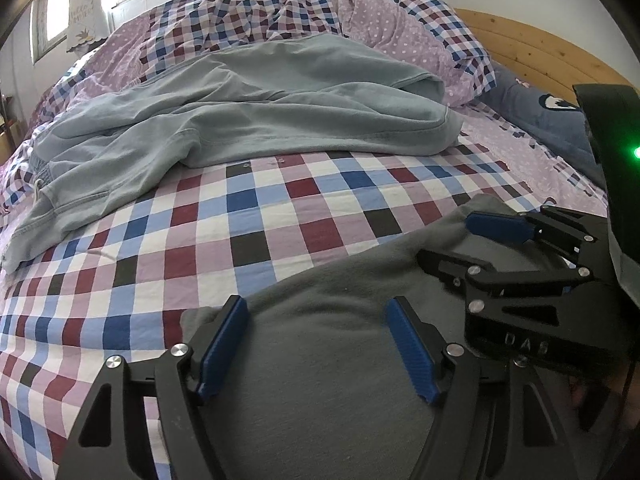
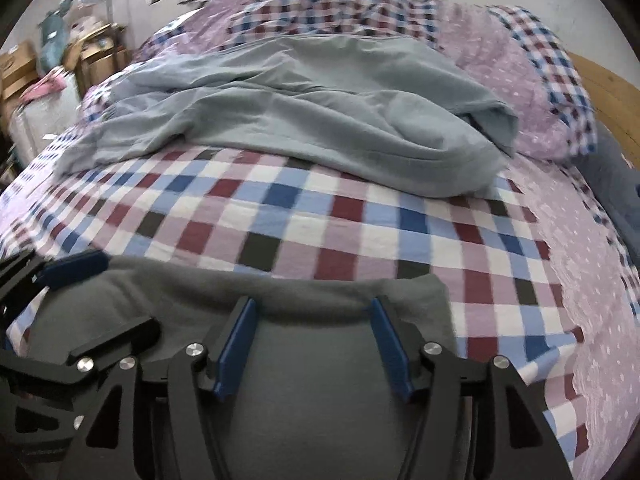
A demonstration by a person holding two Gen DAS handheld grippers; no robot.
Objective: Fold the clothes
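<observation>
A dark grey garment [image 1: 320, 400] [image 2: 316, 380] lies flat on the near part of the checked bed sheet [image 1: 248, 216] [image 2: 312, 216]. My left gripper [image 1: 316, 304] hovers over its far edge near the left corner, open, with only flat cloth under the gap. My right gripper [image 2: 313, 304] stands open over the same edge further right, its pads clear of the cloth. Each gripper also shows in the other's view: the right gripper [image 1: 468, 240] and the left gripper [image 2: 128, 292]. A crumpled pale grey-green garment [image 1: 260, 112] [image 2: 300, 120] lies across the middle of the bed.
A bunched checked and dotted duvet [image 1: 256, 12] [image 2: 320, 8] fills the far side of the bed. A navy pillow [image 1: 540, 116] rests against the wooden headboard [image 1: 540, 48] on the right. Boxes and clutter [image 2: 40, 72] stand beside the bed on the left.
</observation>
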